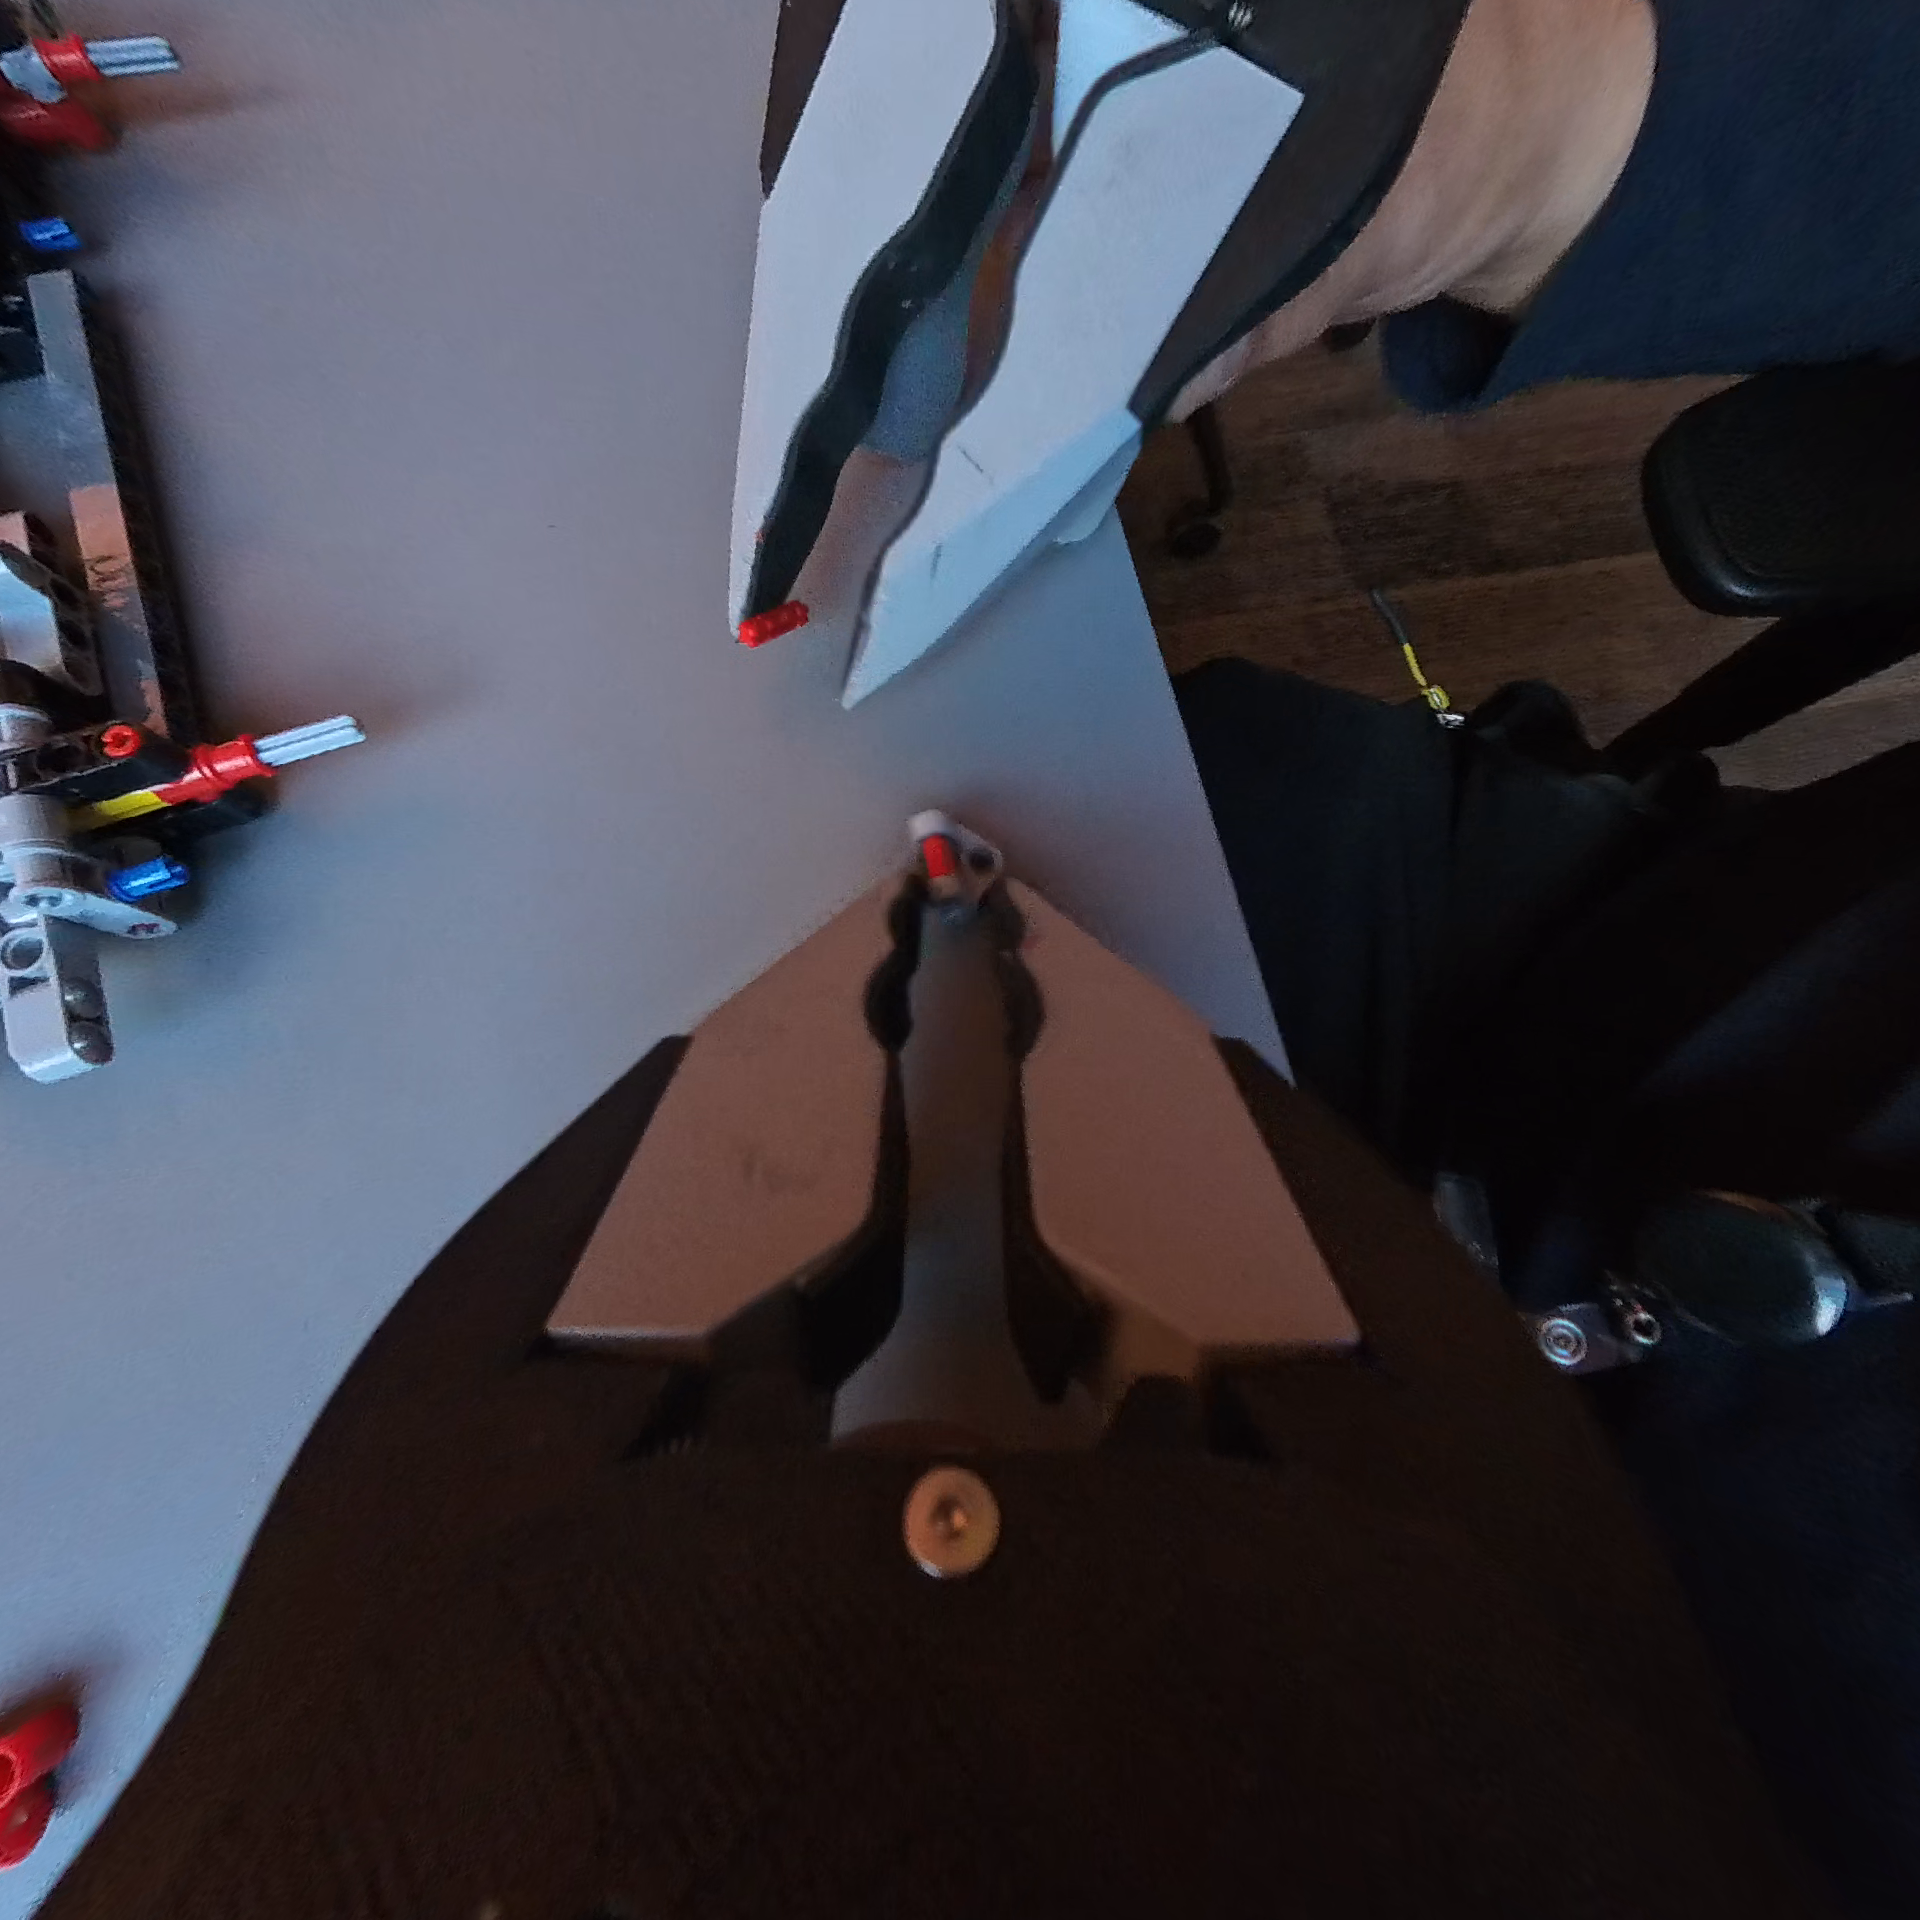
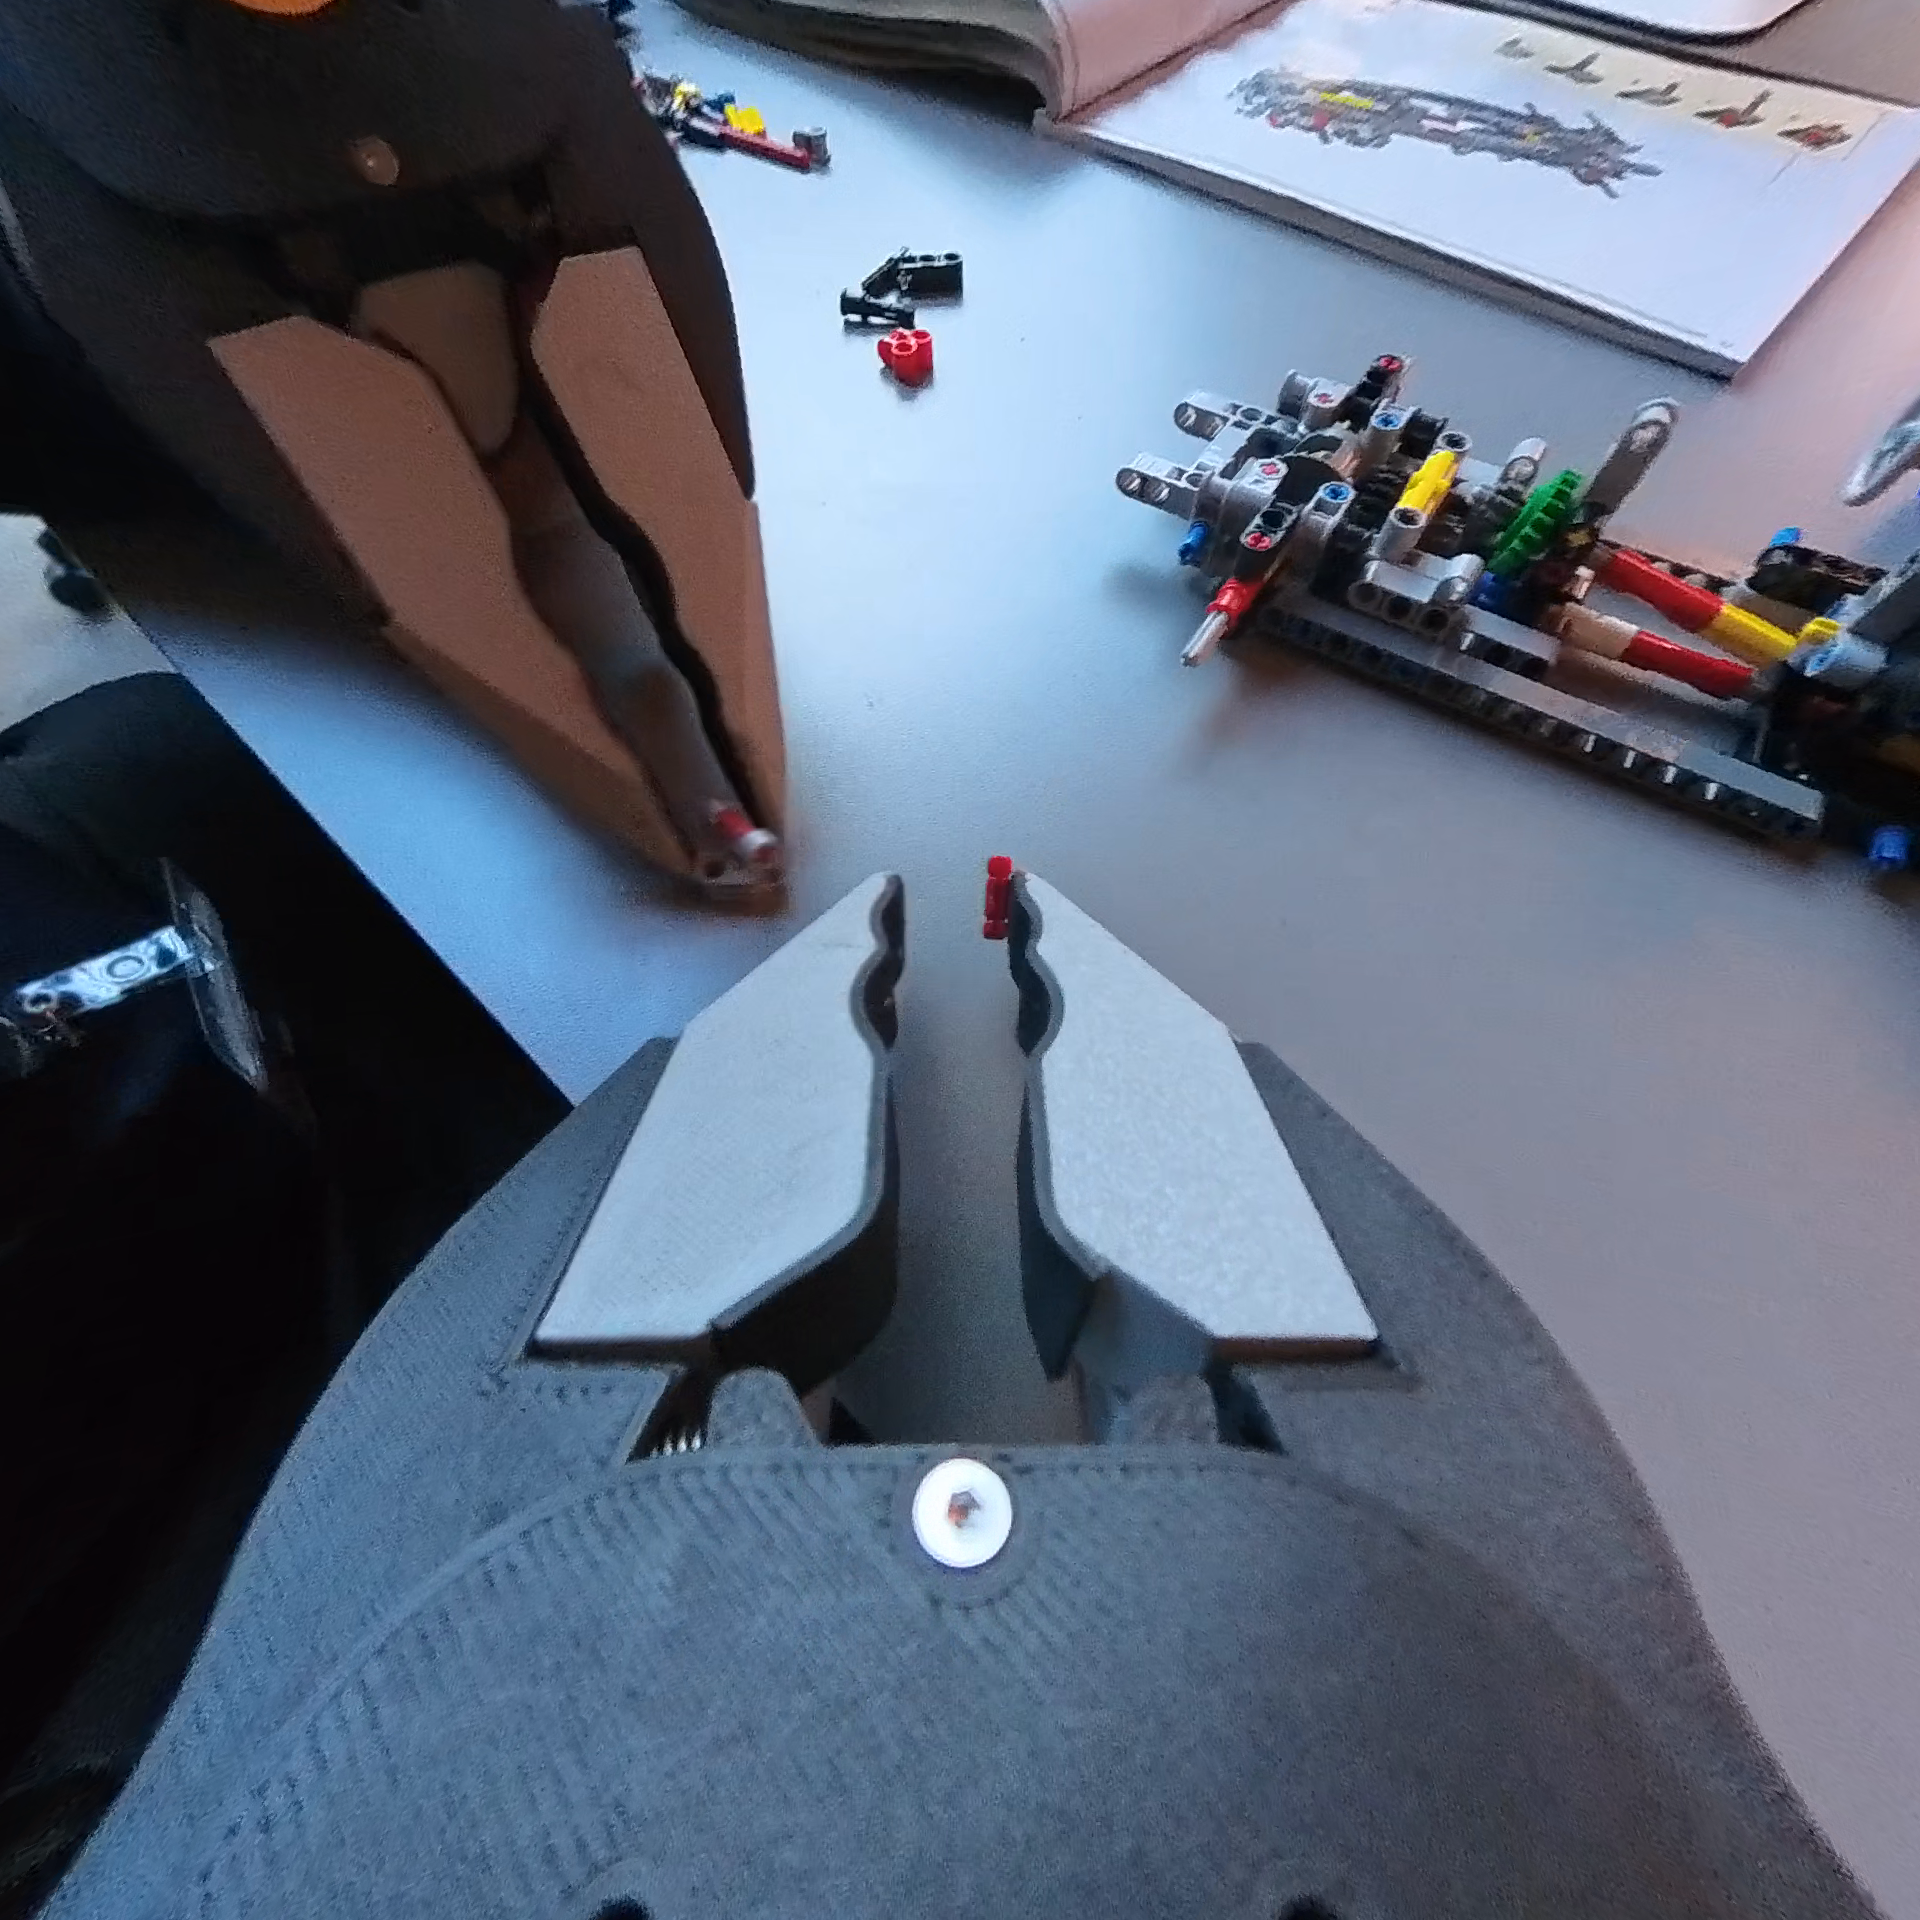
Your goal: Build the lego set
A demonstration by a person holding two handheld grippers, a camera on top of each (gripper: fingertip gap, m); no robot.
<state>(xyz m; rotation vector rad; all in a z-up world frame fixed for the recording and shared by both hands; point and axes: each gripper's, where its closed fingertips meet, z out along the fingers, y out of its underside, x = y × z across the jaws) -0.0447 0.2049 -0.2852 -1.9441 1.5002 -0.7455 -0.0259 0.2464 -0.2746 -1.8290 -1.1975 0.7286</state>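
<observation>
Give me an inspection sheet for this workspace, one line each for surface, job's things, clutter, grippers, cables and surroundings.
Surface: light grey tabletop, its edge beside both grippers.
Job's things: small grey connector with a red pin in the left gripper; small red peg against the right gripper's right fingertip.
Clutter: half-built grey beam model with coloured parts; open instruction booklet; loose black pieces; red connector.
Grippers: left gripper shut on the connector; right gripper open, peg not clamped.
Cables: thin yellow-banded cord off the table.
Surroundings: wooden floor; black chair; a person's sleeve.
</observation>
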